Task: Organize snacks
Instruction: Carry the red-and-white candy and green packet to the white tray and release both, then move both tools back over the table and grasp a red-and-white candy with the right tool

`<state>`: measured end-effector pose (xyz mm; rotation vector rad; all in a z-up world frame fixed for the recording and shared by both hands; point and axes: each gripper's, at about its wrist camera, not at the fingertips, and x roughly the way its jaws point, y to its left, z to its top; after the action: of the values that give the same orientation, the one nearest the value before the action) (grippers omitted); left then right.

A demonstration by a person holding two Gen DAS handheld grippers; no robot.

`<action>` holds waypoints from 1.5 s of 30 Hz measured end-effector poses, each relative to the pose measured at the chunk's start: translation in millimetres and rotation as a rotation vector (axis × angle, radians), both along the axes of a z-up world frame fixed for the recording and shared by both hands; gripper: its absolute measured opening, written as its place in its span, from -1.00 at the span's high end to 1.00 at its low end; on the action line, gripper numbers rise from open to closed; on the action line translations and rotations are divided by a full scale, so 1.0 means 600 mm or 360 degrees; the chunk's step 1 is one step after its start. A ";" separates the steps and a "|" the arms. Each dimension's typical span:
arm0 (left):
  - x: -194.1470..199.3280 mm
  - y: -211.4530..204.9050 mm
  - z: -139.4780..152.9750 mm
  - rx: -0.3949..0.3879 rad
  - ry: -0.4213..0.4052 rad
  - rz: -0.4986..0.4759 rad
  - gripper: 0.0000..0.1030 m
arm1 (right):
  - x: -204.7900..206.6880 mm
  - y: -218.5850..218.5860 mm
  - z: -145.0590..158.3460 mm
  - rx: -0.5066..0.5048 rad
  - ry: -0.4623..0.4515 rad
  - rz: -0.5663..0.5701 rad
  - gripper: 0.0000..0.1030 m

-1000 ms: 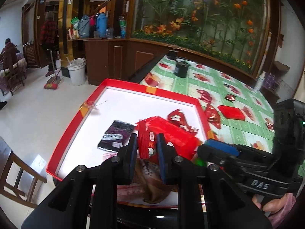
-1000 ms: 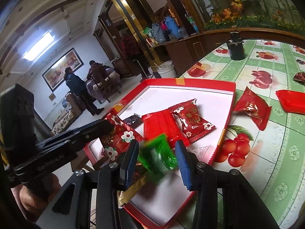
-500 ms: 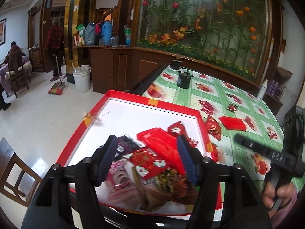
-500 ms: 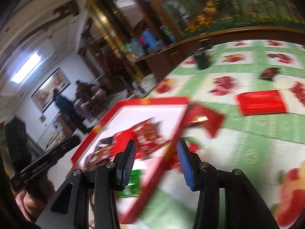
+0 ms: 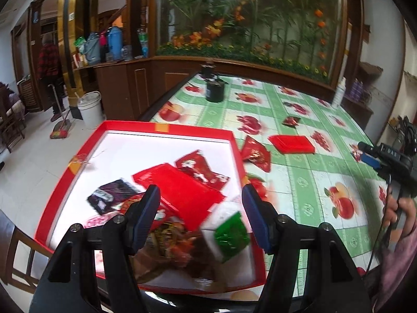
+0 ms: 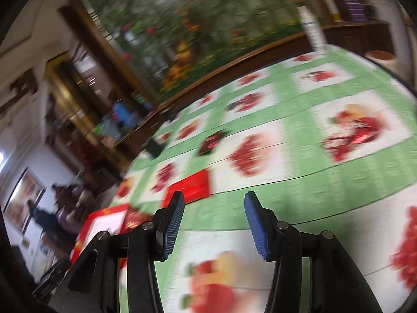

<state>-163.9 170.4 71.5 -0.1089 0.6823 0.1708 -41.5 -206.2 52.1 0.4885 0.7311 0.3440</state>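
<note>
— Snacks first: where are they in the left wrist view?

— Most lie in the red tray at the near left of the table: a big red packet in the middle, a red flowered packet just behind it, a dark purple packet to the left, and a green packet near the right wall, with brownish wrappers heaped at the near edge. Three more sit on the green fruit-print tablecloth: a dark red packet just outside the tray's right wall, a flat red packet beyond it, and a small dark packet farther off.

— And the left gripper?

— Its jaws stand apart over the near end of the tray, gripping nothing; the packets show below the gap.

— Anything else there?

— The right gripper shows at the far right edge, held in a hand.

— The right wrist view?

— Heavily blurred. The right gripper hangs over bare tablecloth, its jaws opening with nothing between them. A flat red packet lies just beyond the left finger, a small dark packet farther away, and a corner of the tray appears at the left.
</note>
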 end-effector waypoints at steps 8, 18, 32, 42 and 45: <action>0.018 -0.043 -0.009 0.0059 0.0074 -0.0099 -0.44 | 0.019 -0.137 -0.029 0.0087 0.0184 -0.0401 0.00; 0.038 -0.101 -0.017 0.0160 0.0138 -0.0243 -0.44 | 0.043 -0.223 -0.065 0.0191 0.0352 -0.0639 0.00; 0.055 -0.133 -0.020 0.0251 0.0201 -0.0284 -0.44 | 0.145 -0.208 -0.092 0.0361 0.0421 -0.0593 0.03; 0.157 -0.126 0.003 0.0456 0.0264 -0.0293 -0.44 | 0.193 -0.081 -0.069 -0.0611 0.0307 -0.0496 0.49; 0.203 -0.128 -0.002 0.0387 0.0315 -0.0294 -0.45 | 0.191 -0.066 -0.068 -0.0690 0.0308 -0.0466 0.51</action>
<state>-42.4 93.7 70.4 0.2065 0.8588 0.0865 73.0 -245.8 11.5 0.2118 0.8802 -0.1396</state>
